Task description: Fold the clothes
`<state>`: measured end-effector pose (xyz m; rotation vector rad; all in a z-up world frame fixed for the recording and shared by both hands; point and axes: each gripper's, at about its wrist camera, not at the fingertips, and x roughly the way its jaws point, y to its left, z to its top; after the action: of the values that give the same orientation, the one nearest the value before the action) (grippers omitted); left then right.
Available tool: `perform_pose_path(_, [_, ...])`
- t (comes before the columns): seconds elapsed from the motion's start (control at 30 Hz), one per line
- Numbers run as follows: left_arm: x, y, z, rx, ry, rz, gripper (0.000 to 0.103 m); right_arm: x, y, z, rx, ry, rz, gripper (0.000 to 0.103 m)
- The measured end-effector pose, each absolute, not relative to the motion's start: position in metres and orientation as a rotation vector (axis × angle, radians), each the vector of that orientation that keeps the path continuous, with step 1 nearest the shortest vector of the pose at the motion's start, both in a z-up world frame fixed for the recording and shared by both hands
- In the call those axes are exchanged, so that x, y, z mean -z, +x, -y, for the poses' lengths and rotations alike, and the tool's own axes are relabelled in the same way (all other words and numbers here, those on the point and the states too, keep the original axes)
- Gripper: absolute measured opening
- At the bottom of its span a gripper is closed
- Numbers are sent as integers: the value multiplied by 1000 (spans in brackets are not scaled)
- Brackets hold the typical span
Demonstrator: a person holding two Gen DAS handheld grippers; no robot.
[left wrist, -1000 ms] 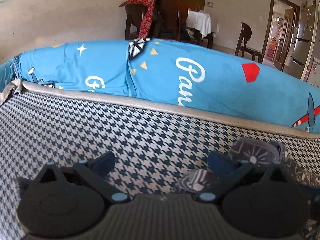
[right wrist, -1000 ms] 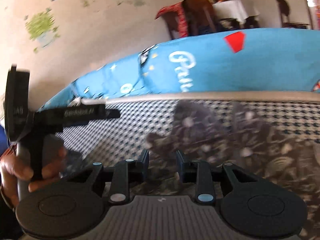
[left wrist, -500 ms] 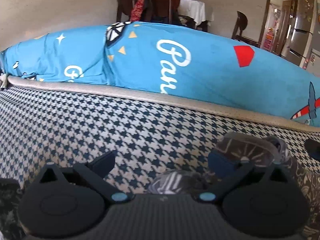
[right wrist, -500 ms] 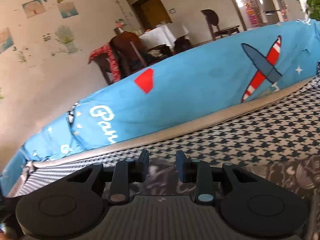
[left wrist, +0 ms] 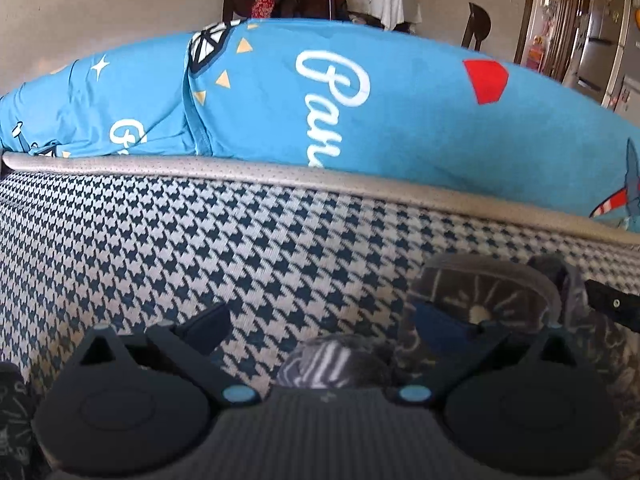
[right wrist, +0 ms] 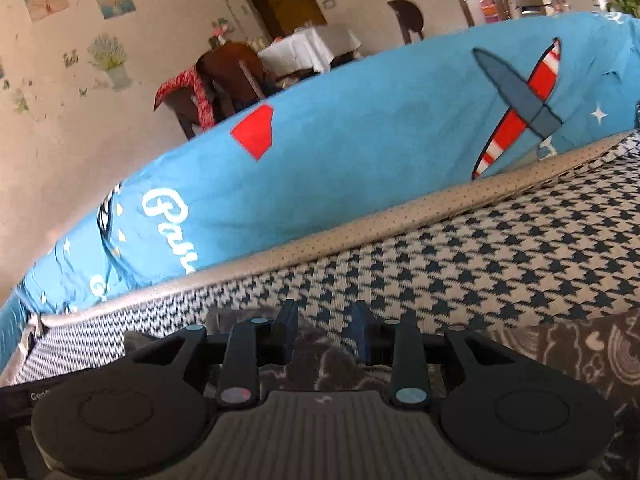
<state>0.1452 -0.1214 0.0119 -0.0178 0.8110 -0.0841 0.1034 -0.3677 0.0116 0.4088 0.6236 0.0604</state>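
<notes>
On the houndstooth-patterned mattress (left wrist: 200,248), a dark grey patterned garment (left wrist: 480,292) lies bunched toward the right side of the left wrist view, with a striped fold of it just in front of the gripper body. The left gripper (left wrist: 316,328) points down at the mattress with its jaws wide apart; its right finger (left wrist: 440,328) rests against or just over the garment, while the left finger (left wrist: 208,324) sits over bare houndstooth fabric. Nothing is pinched between them.

At the far right edge of that view, a black tip that is probably part of the other gripper pokes in beside the garment.

From the right wrist view, the right gripper (right wrist: 324,336) has its jaws set narrow, with a small gap between them. Dark patterned cloth of the garment (right wrist: 580,352) lies under and between the fingers and spreads away to the right; whether the pads actually press on it I cannot tell, since the cloth there is shadowed and blurred.

Beyond the mattress's beige piped edge (right wrist: 400,220) lies a long blue quilt (right wrist: 360,140) printed with white script, a red shape and a striped aeroplane. Behind it stand wooden chairs (right wrist: 232,76) and a table with a white cloth (right wrist: 312,46).
</notes>
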Motion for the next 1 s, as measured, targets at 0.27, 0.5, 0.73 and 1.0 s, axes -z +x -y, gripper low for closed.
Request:
perform_pose_path(0.27, [9, 142, 122, 69, 31, -875, 103, 12, 109, 349, -178, 312, -780, 30])
perform_pose_path(0.5, [27, 130, 131, 81, 99, -892, 103, 24, 105, 338, -220, 231, -842, 31])
perform_pose_path(0.73, [30, 130, 127, 87, 71, -914, 103, 15, 104, 331, -213, 121, -787, 38])
perform_pose_path(1.0, [33, 129, 122, 102, 41, -932, 103, 7, 113, 319, -226, 5, -684, 50])
